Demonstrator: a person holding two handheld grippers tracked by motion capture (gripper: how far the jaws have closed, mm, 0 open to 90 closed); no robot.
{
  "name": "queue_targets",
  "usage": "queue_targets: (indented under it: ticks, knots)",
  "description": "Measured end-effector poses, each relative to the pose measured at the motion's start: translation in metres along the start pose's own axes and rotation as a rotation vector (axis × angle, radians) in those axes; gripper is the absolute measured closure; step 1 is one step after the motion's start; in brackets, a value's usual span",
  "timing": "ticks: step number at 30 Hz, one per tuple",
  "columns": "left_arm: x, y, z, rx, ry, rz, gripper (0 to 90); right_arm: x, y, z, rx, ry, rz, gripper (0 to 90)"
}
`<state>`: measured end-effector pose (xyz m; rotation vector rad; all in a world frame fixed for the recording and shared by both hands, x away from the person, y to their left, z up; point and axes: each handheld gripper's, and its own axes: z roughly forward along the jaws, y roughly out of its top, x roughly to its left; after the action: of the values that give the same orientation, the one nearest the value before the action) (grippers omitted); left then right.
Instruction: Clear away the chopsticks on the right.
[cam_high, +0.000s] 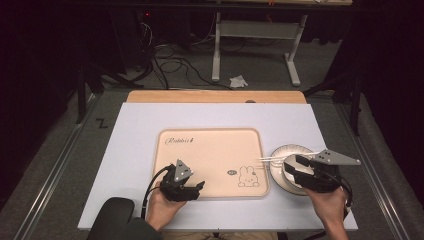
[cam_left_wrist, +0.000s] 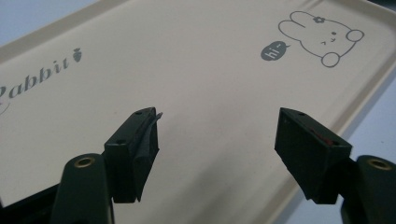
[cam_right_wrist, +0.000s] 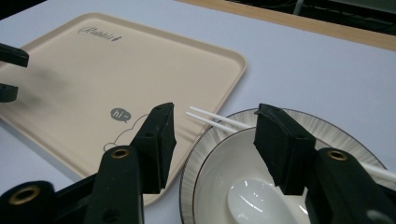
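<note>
A beige tray (cam_high: 210, 155) with a rabbit print lies in the middle of the white board. My left gripper (cam_high: 199, 187) hovers low over the tray's near edge, jaws open with nothing between them (cam_left_wrist: 219, 116). To the right of the tray stands a striped plate (cam_high: 280, 152) with a white bowl (cam_right_wrist: 224, 158) on it and a white spoon (cam_right_wrist: 252, 200) in the bowl. White chopsticks (cam_right_wrist: 210, 116) rest across the plate's rim, their tips over the tray's corner. My right gripper (cam_high: 292, 165) hangs above the bowl, open and holding nothing (cam_right_wrist: 215, 121).
The white board (cam_high: 140, 130) covers a table with a wooden strip (cam_high: 215, 96) along its far edge. Beyond it the floor holds cables (cam_high: 170, 65) and a white desk frame (cam_high: 255, 30). Metal rails run down both sides of the table.
</note>
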<state>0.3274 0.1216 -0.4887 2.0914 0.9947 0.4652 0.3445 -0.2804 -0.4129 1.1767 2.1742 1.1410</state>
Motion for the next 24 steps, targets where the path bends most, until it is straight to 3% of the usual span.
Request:
queue_targets:
  ticks: [8, 9, 13, 20, 24]
  knots:
    - [0.005, -0.012, -0.011, 0.014, 0.037, -0.049, 30.8, -0.018, 0.013, 0.001, -0.025, 0.004, -0.011, 54.6]
    - [0.005, -0.015, -0.014, 0.011, 0.051, -0.059, 31.3, -0.022, 0.016, 0.001, -0.053, -0.007, -0.016, 56.4]
    - [0.007, -0.019, -0.018, 0.009, 0.060, -0.077, 31.6, -0.030, 0.022, 0.005, -0.047, -0.010, -0.010, 57.9]
    - [0.007, -0.025, -0.018, 0.038, 0.093, -0.097, 31.7, -0.057, 0.033, 0.018, 0.007, -0.012, -0.018, 64.5]
    - [0.010, -0.026, -0.019, 0.040, 0.075, -0.133, 31.8, -0.067, 0.035, 0.026, 0.052, -0.009, -0.028, 70.3]
